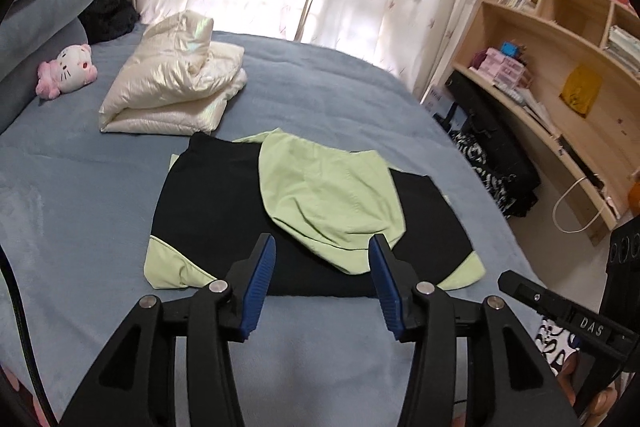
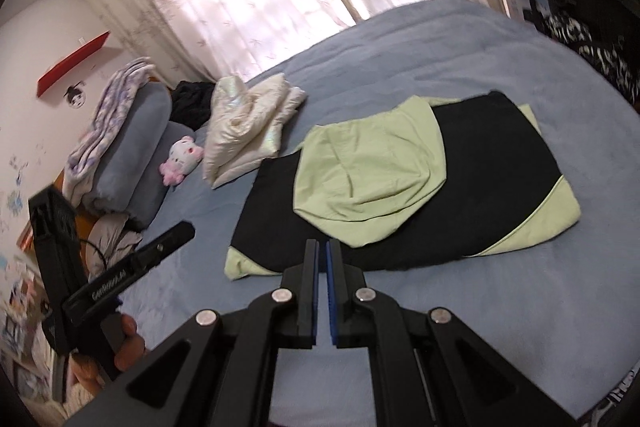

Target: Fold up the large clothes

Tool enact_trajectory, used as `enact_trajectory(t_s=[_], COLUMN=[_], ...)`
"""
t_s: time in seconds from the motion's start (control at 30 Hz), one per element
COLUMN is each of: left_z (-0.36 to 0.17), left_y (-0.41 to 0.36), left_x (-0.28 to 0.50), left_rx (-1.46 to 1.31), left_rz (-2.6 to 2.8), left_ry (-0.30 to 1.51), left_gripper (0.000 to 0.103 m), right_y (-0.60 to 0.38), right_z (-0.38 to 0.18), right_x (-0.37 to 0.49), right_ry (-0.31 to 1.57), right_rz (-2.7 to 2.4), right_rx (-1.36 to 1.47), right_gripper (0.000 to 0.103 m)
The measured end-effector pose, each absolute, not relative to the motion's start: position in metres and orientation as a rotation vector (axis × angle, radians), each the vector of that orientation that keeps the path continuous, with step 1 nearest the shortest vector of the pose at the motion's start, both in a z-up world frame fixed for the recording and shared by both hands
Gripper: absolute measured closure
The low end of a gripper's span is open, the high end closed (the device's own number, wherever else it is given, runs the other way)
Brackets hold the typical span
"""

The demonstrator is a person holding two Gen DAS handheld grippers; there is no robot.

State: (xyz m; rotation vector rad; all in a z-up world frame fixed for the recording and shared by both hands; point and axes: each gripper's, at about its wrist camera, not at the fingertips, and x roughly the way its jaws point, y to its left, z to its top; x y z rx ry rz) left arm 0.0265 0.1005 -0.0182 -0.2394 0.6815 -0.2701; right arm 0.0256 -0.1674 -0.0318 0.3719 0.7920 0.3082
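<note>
Fisheye rims cut off the room's edges and the right wrist view is blurred, while the black-and-green jacket (image 1: 224,211) lies folded flat on the blue bed (image 1: 80,187), hood on top, left gripper (image 1: 322,247) spread and empty, right gripper (image 2: 322,251) clenched on nothing.

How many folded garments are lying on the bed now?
2. The black and green jacket lies near the grippers; the cream puffer jacket lies behind it, beside the plush toy. The dark heap by the pillows is unclear.
</note>
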Motion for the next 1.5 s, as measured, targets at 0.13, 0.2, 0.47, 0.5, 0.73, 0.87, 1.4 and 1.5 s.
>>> enact_trajectory(t_s=[0.13,0.2,0.47,0.5,0.73,0.87,1.4,1.5], left_z=[-0.01,-0.007,-0.006,-0.008,-0.041,-0.07,-0.191,-0.203], left_y=[0.104,0.104,0.113,0.113,0.121,0.129,0.151,0.153], left_x=[0.004,-0.008,-0.035,-0.034,-0.014,0.007,0.098,0.114], left_rx=[-0.245,-0.237,-0.237,-0.238,-0.29,-0.358,-0.617,-0.63], left_rz=[-0.294,-0.309,-0.334,-0.333,-0.316,-0.304,-0.204,-0.188], left_ry=[0.662,0.653,0.639,0.644,0.748,0.827,1.014,1.013], left_gripper=[0.052,0.047,0.039,0.038,0.037,0.037,0.037,0.037], right_y=[-0.156,-0.149,-0.132,-0.13,-0.118,-0.121,-0.128,-0.125], right_z=[-0.02,-0.014,0.016,0.018,-0.008,-0.029,-0.112,-0.123], right_x=[0.001,-0.01,-0.041,-0.042,-0.025,-0.011,0.075,0.092], right_ry=[0.757,0.751,0.682,0.669,0.695,0.715,0.862,0.876], right_rz=[0.349,0.386,0.466,0.468,0.376,0.322,0.249,0.253], right_rx=[0.33,0.316,0.23,0.223,0.16,0.163,0.221,0.224], right_gripper=[0.086,0.083,0.08,0.08,0.077,0.077,0.077,0.077])
